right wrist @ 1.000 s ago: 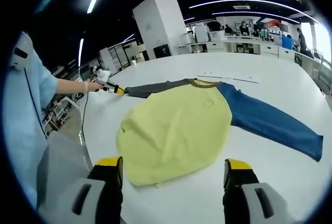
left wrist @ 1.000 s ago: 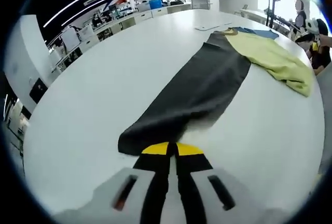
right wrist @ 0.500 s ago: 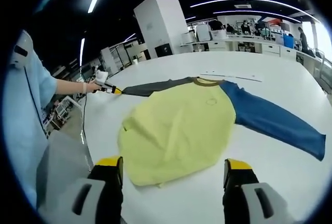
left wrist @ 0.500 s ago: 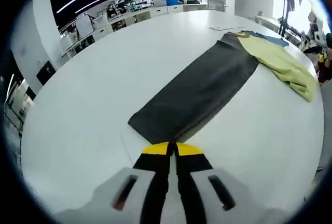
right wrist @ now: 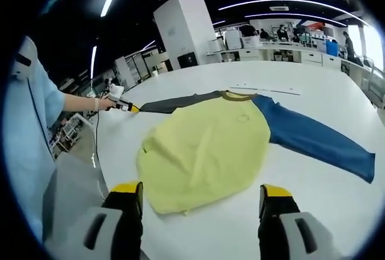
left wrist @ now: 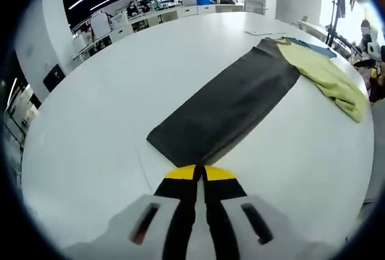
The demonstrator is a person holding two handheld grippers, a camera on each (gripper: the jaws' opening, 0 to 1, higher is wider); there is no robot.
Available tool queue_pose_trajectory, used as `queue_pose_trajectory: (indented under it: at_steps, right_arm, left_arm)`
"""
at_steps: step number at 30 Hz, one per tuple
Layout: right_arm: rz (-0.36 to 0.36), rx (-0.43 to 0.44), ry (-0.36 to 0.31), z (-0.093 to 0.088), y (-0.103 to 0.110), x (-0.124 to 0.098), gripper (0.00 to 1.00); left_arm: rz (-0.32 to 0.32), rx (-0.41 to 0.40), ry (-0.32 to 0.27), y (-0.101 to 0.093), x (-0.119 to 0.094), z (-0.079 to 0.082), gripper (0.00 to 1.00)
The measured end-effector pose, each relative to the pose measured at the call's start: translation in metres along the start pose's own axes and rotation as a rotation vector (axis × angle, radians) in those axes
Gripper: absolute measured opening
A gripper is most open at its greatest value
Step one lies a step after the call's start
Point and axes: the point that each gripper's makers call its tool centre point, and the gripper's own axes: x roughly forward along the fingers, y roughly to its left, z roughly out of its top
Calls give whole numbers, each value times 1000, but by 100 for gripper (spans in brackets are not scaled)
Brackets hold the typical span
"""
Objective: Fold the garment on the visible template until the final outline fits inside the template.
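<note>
White table (right wrist: 313, 97) w/ shirt (right wrist: 204, 148) spread flat; gray sleeve (left wrist: 225, 106), blue sleeve (right wrist: 316, 142) outstretched.

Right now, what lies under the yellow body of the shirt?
The white table shows all around the yellow body, with the grey sleeve and blue sleeve spread flat beside it. Whatever lies beneath the body is covered.

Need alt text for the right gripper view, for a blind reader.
A yellow shirt with one blue sleeve and one grey sleeve lies flat on a white table. The right gripper hovers open near its hem; the left gripper is at the grey cuff.
</note>
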Motion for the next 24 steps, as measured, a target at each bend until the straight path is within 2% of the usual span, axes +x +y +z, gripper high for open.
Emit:
queue_pose_trajectory:
  at_steps: [10, 12, 16, 20, 24]
  right_arm:
    - [3, 5, 0, -4, 3, -1, 78]
    - [3, 8, 0, -4, 2, -2, 78]
    - [-1, 9, -6, -3, 1, -5, 77]
    - [-4, 9, -13, -2, 0, -7, 77]
    - [-4, 16, -23, -3, 1, -8, 77]
  left_arm:
    - [8, -33, -11, -3, -4, -4, 1]
    - [7, -57, -30, -3, -5, -3, 1]
    - [10, -130, -68, 0, -8, -2, 14]
    - [-16, -145, -98, -5, -15, 1, 27]
    - [-67, -133, -141, -23, -24, 10, 41]
